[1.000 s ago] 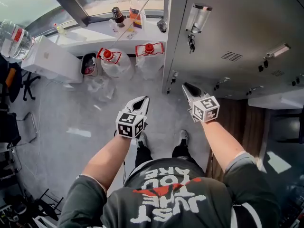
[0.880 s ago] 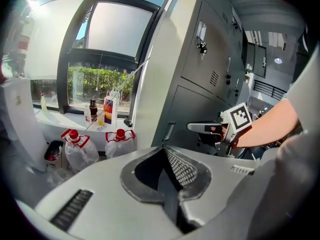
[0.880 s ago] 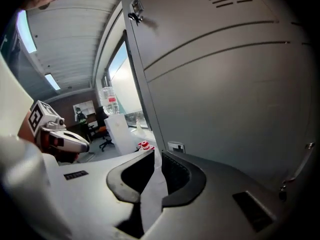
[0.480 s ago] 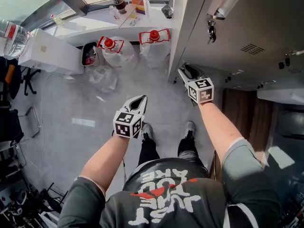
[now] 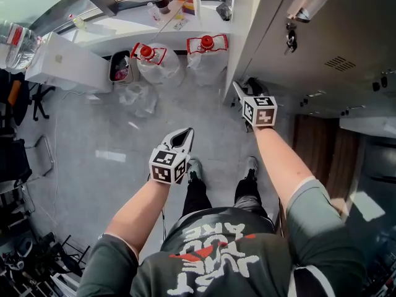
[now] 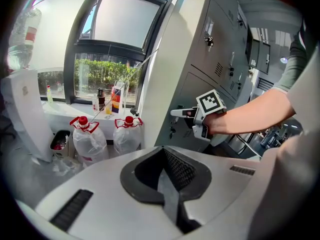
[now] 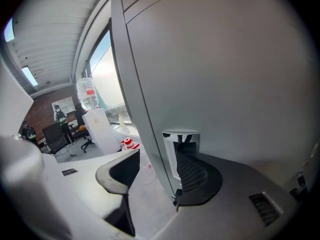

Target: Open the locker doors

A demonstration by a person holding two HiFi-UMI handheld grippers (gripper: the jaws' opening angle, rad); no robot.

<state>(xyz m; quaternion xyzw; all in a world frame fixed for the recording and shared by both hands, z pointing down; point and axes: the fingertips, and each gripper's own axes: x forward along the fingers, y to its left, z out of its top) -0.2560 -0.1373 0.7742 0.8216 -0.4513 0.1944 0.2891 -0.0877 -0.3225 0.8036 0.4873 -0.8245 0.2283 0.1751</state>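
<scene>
The person stands before a bank of grey lockers [image 5: 346,17] that fills the right of the head view. The right tongs [image 5: 244,85] are pushed up to a lower locker door [image 7: 225,74]. In the right gripper view their jaws have just been opening and now stand wide apart. The door's left edge [image 7: 150,149] runs up between them. The left jaw hangs clear of the metal on the open side. The right jaw lies in front of the door face, with its ribbed pad at the small chrome recessed handle [image 7: 181,136]. It may be touching the handle, though the wide-angle view does not settle that. The door appears to sit closed in its frame.

The left tongs [image 5: 184,133] are held free over the grey floor [image 5: 93,141], well apart from the lockers. Their jaws are together with nothing between them.

Higher on the lockers, a bunch of keys [image 5: 289,37] hangs from a lock. To the left of the cabinet, two clear water jugs [image 5: 151,64] with red caps stand on the floor under the window sill [image 5: 124,33]. A white water dispenser [image 5: 68,67] stands further left.
</scene>
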